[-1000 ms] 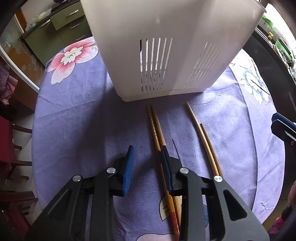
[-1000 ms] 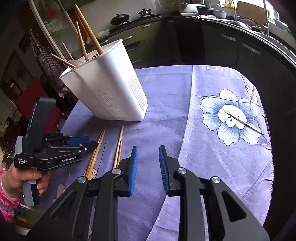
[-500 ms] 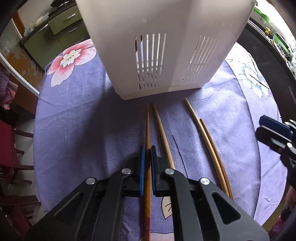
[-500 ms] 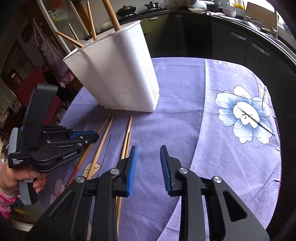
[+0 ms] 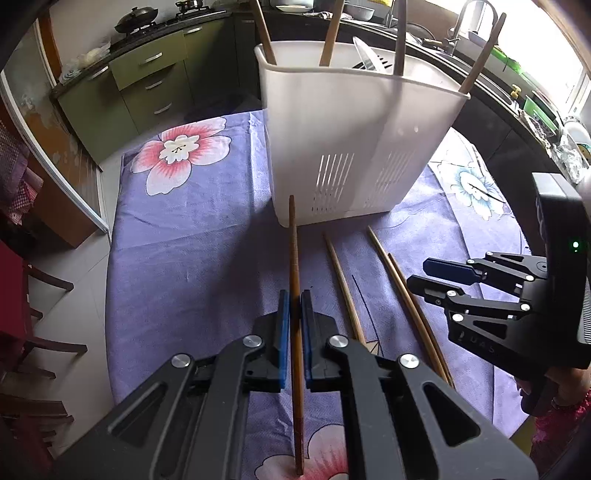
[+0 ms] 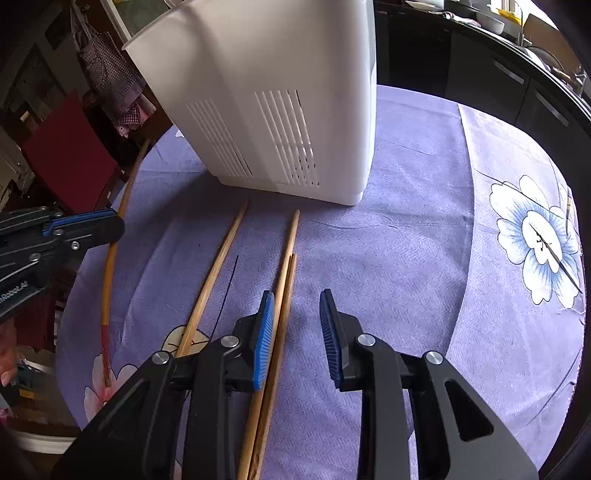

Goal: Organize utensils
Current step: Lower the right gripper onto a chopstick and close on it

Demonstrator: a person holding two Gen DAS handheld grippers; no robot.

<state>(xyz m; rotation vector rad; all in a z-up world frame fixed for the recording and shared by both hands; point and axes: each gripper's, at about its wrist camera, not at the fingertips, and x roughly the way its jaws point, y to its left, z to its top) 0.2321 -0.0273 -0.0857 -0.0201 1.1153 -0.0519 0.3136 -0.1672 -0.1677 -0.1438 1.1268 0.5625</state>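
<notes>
Left claw pinching a dark chopstick between its blue pads, stick lifted off the cloth and running straight ahead from the pads toward the white holder; far tip just short of the holder's lower wall, red-tipped near end trailing back under the claw body. Seen also from the right wrist as a long curved stick passing through the left claw

Right claw spread wide, pads low over the cloth, gripping nothing. Pair of chopsticks lying side by side just inside its left pad, touching each other, pointing ahead toward the holder. Single chopstick farther left of that claw, flat on the cloth, apart from the pair

From the left wrist: single chopstick just right of the left claw, pair farther right, right claw hovering over the pair's right side, jaws apart

Holder standing upright ahead of both claws on the covered counter, slotted vents low on its walls, several sticks and a utensil handle poking out of its top. Flower prints on the cloth: pink one ahead-left of the left claw, blue one to the right of the right claw
</notes>
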